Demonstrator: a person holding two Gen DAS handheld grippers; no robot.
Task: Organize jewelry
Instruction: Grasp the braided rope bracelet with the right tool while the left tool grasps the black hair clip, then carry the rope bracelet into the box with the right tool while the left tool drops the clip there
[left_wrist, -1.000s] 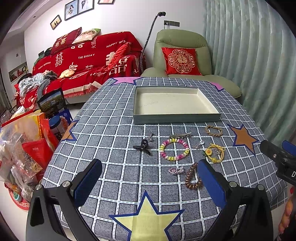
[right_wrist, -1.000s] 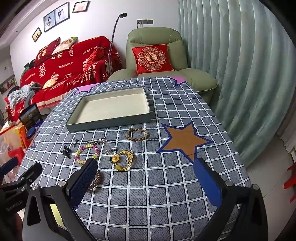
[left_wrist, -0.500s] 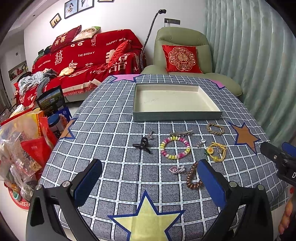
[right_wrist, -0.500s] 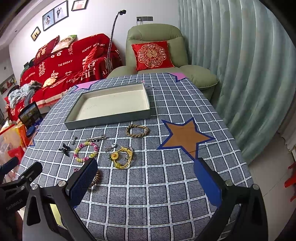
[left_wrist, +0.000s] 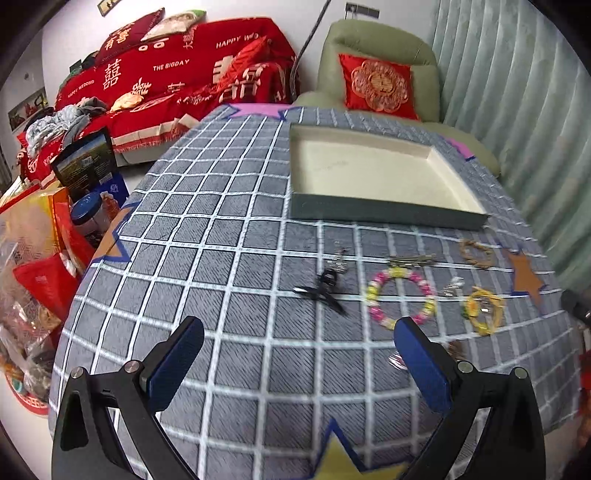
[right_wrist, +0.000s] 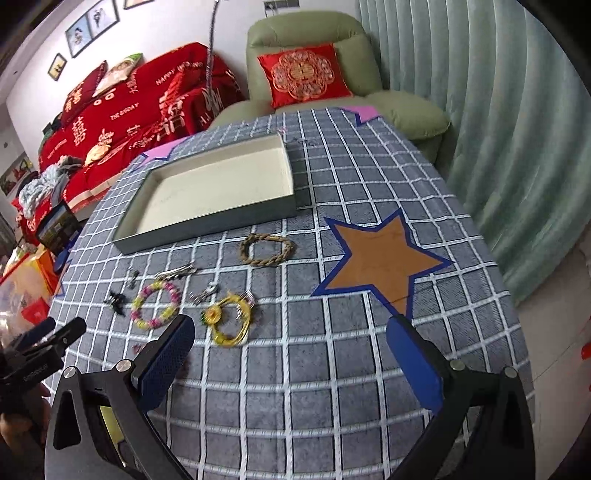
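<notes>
Several pieces of jewelry lie on the checked tablecloth in front of an empty grey tray (left_wrist: 384, 212) (right_wrist: 207, 230): a black hair clip (left_wrist: 321, 290), a pink and yellow bead bracelet (left_wrist: 400, 297) (right_wrist: 155, 304), a yellow flower bracelet (left_wrist: 482, 310) (right_wrist: 229, 319), a braided rope bracelet (left_wrist: 476, 253) (right_wrist: 267, 249) and a silver clip (left_wrist: 412, 260). My left gripper (left_wrist: 299, 339) is open and empty above the cloth, short of the black clip. My right gripper (right_wrist: 290, 339) is open and empty, near the yellow bracelet.
A green armchair (right_wrist: 314, 55) with a red cushion stands behind the table. A red sofa (left_wrist: 177, 74) is at the back left. Bags and boxes (left_wrist: 40, 258) sit on the floor at the left. A curtain (right_wrist: 498, 129) hangs on the right.
Both grippers have moved forward and lower over the table, so the jewelry and tray look closer. Both stay open and empty.
</notes>
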